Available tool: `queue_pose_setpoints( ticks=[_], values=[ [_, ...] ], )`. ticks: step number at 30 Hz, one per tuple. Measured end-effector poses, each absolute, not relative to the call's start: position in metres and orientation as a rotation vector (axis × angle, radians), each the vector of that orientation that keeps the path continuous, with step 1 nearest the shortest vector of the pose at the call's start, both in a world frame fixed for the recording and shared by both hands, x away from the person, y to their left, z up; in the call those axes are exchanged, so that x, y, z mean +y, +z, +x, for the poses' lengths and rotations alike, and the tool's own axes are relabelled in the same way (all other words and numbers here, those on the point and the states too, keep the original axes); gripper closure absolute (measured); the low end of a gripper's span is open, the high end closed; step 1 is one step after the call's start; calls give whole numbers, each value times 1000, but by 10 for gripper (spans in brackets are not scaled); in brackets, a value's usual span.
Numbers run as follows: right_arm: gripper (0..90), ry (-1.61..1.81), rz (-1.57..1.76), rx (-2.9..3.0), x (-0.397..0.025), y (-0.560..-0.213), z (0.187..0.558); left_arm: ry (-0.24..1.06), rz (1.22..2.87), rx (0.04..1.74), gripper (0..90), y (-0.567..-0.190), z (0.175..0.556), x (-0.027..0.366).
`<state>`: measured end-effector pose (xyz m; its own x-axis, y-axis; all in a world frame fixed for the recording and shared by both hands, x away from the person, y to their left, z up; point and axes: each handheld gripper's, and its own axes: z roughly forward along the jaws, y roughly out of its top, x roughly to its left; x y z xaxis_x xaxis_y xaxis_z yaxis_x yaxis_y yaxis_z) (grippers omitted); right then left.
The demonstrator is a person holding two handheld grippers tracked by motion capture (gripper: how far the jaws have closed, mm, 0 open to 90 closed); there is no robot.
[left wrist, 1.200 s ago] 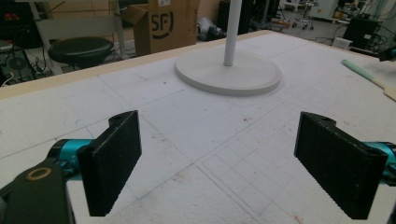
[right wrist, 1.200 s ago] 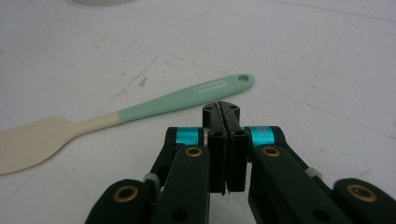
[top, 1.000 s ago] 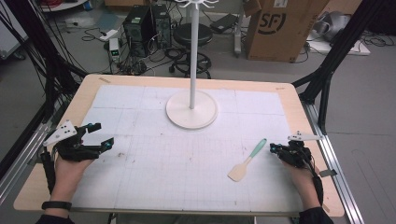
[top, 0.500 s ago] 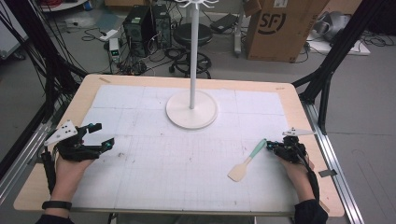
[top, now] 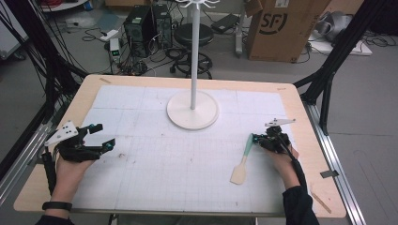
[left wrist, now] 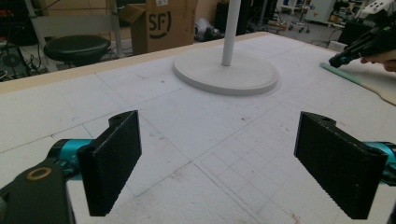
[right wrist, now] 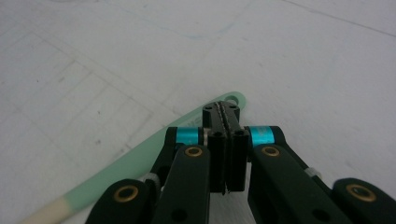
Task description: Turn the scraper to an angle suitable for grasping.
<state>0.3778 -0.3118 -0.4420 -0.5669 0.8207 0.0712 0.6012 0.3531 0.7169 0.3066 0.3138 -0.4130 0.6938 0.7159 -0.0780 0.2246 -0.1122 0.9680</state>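
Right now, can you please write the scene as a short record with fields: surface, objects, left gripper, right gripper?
surface: white gridded mat on a wooden table
objects: white stand with round base, at far centre; spatula with green handle, lying flat at the right
left gripper: open, jaws wide apart, nothing between them
right gripper: jaws shut together, over the handle end of the spatula, not gripping it

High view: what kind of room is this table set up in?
Probably a lab or workshop rather than a home: a computer tower and loose cables sit on the floor, beside a shipping box.
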Motion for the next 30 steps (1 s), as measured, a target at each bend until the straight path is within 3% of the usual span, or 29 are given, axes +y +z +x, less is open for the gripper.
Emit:
queue_pose_setpoints(
  ticks=[20, 30],
  values=[
    [900, 1095, 1058, 2515, -210, -442, 398, 486, 1678, 774, 154, -416, 304, 317],
    [900, 1124, 981, 2566, -193, -442, 394, 482, 1683, 774, 155, -417, 304, 317]
  ],
)
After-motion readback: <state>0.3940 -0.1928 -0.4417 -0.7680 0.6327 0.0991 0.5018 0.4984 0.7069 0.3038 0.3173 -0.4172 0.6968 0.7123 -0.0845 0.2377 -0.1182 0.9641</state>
